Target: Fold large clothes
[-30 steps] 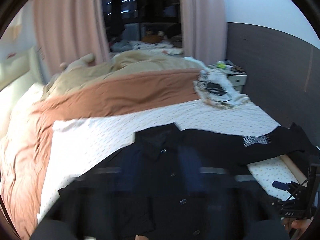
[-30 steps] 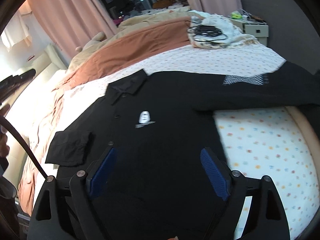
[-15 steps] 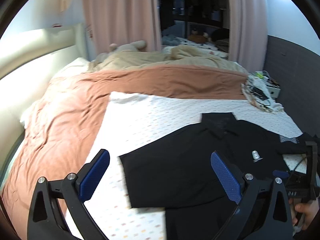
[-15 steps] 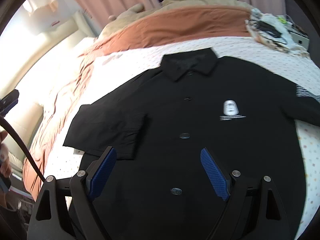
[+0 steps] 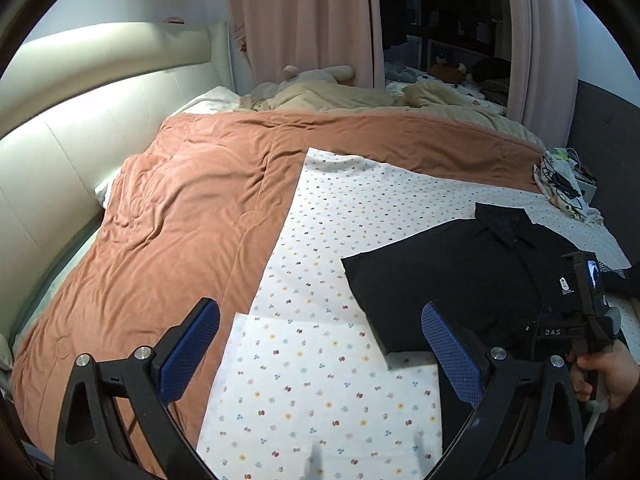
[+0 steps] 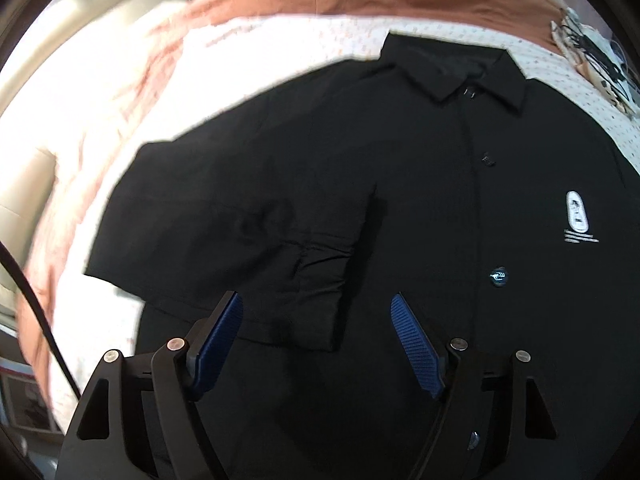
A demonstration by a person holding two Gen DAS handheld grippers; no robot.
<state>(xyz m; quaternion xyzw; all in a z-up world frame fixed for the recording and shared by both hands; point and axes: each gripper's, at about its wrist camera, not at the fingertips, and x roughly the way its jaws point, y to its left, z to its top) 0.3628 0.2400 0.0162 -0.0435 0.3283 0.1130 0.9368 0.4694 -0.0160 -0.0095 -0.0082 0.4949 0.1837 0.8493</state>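
A black short-sleeved button shirt (image 6: 420, 200) lies flat, front up, on the flowered white sheet (image 5: 344, 216); its collar (image 6: 452, 76) points away from me and a white logo (image 6: 577, 216) sits on its chest. My right gripper (image 6: 318, 332) is open and empty, low over the shirt's left sleeve (image 6: 224, 248). My left gripper (image 5: 320, 344) is open and empty above the sheet, left of the shirt (image 5: 460, 280). The right gripper's body (image 5: 580, 320) shows at the right edge of the left wrist view.
A rust-coloured duvet (image 5: 192, 208) covers the bed's left and far side, with a beige blanket (image 5: 360, 98) beyond it. A padded cream headboard (image 5: 80, 112) runs along the left. A pile of cloth and cables (image 5: 564, 188) lies at the far right. Pink curtains (image 5: 304, 20) hang behind.
The left gripper has swung left, away from the shirt and over the bare sheet. The right gripper has moved left and down, close over the shirt's left sleeve. Both stay open.
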